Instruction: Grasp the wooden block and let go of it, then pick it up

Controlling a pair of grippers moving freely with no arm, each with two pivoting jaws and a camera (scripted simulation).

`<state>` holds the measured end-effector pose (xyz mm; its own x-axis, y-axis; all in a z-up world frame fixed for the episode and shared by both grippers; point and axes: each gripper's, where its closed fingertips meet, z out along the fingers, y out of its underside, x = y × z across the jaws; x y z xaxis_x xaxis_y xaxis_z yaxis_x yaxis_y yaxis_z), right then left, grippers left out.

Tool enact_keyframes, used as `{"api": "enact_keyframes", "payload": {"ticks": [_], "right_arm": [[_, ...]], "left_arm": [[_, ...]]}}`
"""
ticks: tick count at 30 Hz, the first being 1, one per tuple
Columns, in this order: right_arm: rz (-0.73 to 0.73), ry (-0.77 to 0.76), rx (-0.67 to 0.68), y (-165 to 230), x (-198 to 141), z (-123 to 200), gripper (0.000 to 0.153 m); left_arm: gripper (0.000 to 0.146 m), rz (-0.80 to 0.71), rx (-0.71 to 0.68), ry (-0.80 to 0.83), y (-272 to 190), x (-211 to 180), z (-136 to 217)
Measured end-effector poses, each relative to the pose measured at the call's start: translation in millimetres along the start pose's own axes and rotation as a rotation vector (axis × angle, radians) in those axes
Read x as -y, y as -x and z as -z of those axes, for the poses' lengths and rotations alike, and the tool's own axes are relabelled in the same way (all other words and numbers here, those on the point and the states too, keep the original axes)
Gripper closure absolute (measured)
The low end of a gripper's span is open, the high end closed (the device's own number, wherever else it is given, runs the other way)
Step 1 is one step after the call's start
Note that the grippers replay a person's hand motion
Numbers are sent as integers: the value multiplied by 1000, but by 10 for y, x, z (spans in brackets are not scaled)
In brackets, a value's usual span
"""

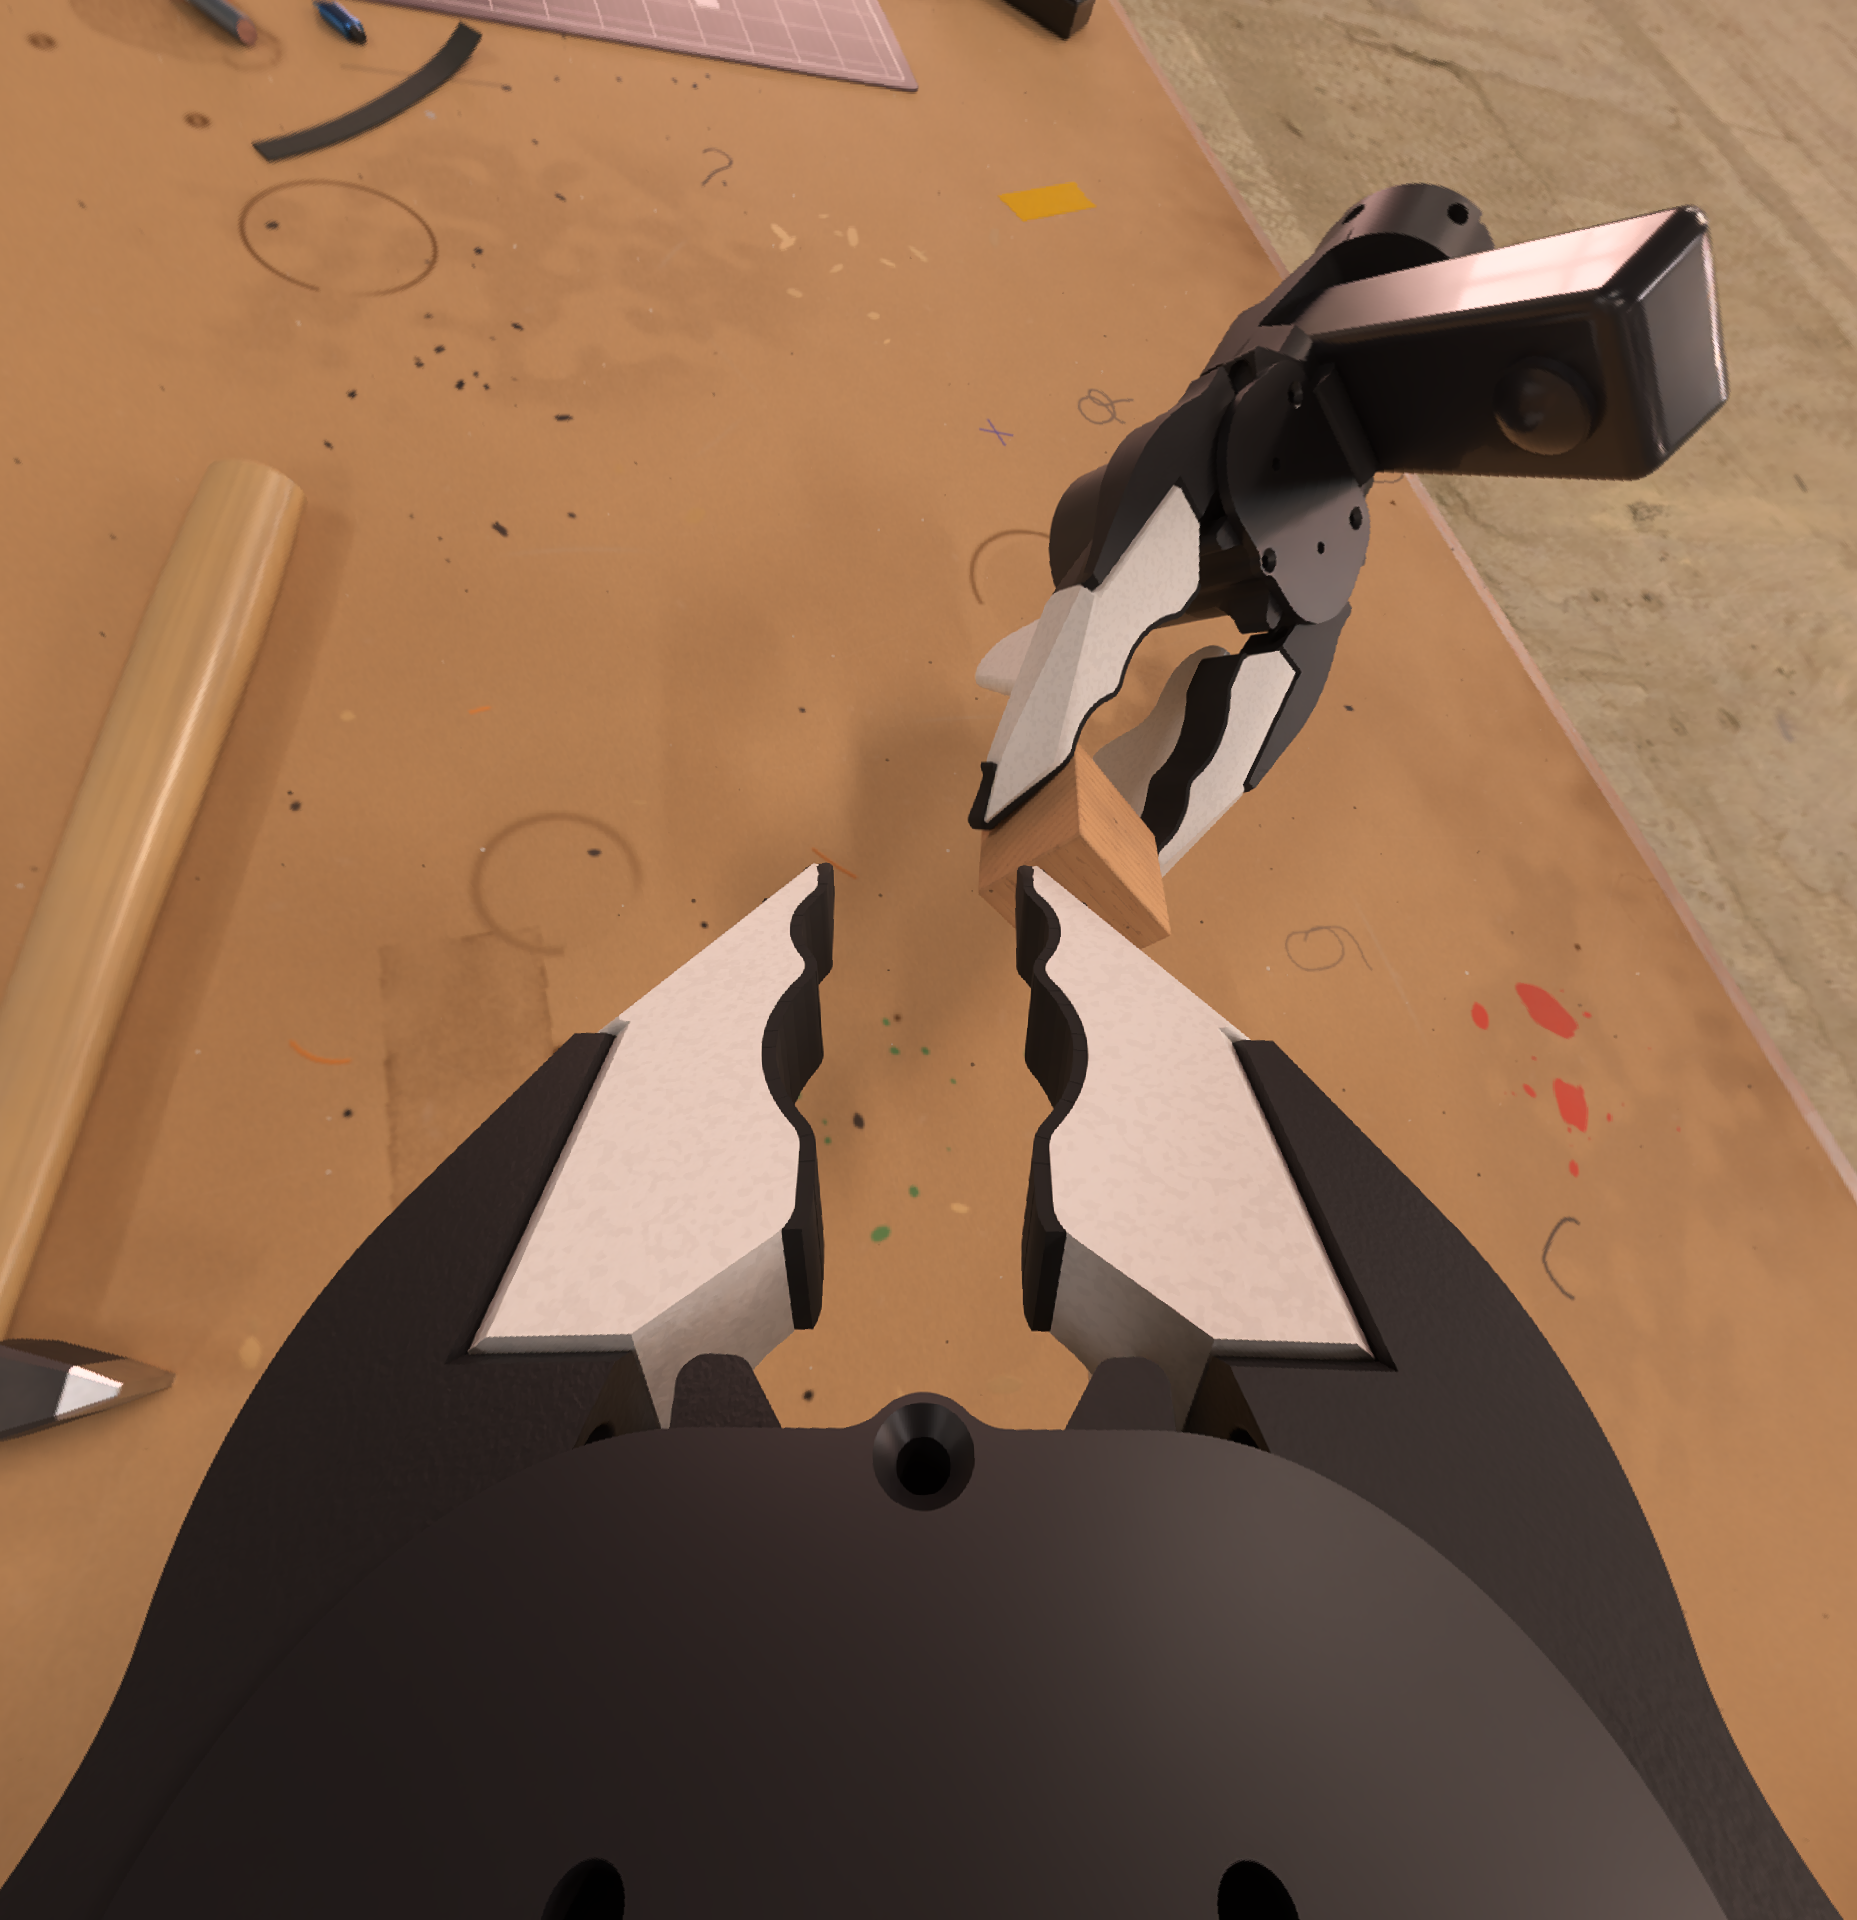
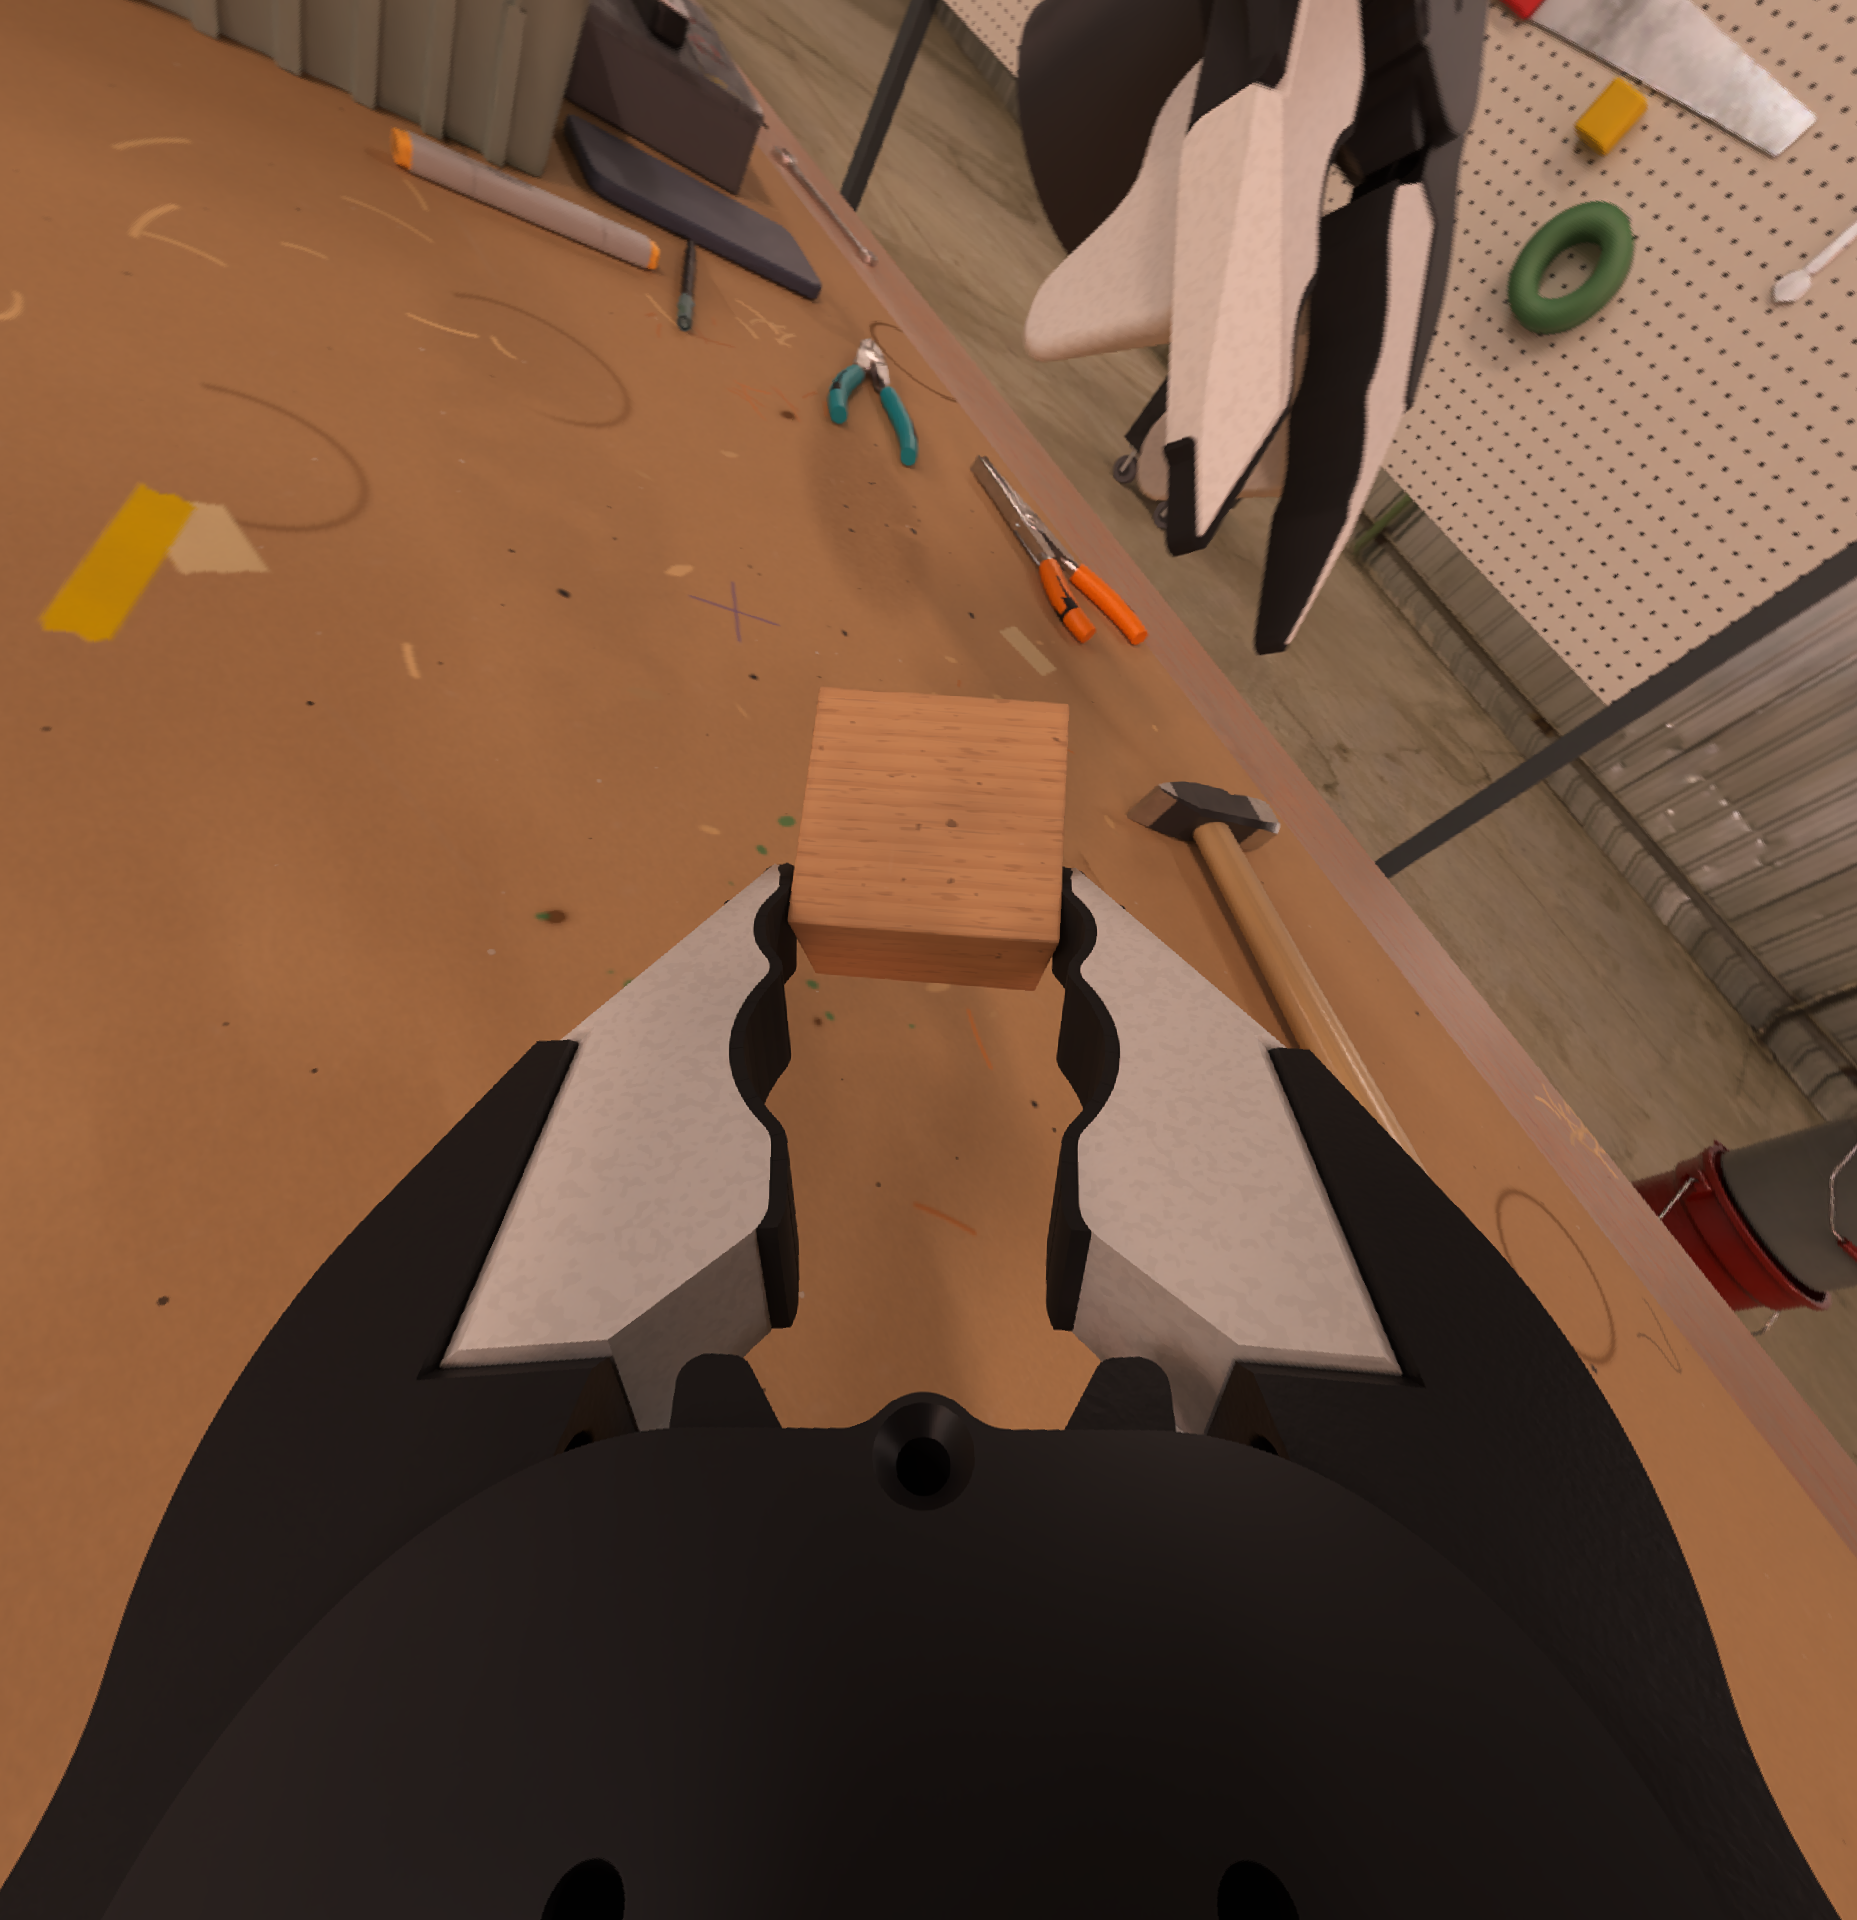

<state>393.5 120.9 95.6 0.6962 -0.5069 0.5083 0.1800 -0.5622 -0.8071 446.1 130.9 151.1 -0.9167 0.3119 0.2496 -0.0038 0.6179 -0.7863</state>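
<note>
Right gripper [image 2: 924, 914] clamped on the block [image 2: 934, 831], tips pinching its near end; the block looks lifted clear of the table [image 2: 384, 831], tilted in the left wrist view. Left gripper [image 1: 924, 883] empty, jaws partly spread, hovering just beside the block [image 1: 1100, 862], which sits at its 1 o'clock. Table edge runs diagonally close on the right in both views; hammer [image 2: 1215, 831] lies at 2 o'clock beside that edge. Orange pliers [image 2: 1069, 571] and teal pliers [image 2: 872, 400] at 12 to 1 o'clock. Open table to 9–11 o'clock, only yellow tape [image 2: 113, 566].
</note>
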Motion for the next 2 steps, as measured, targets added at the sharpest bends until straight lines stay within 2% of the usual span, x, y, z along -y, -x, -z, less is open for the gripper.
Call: {"api": "enact_keyframes", "payload": {"ticks": [2], "right_arm": [[-11,1,-20,-39,-9,1,103]], "left_arm": [[111,24,-2,7,19,-11,-32]]}}
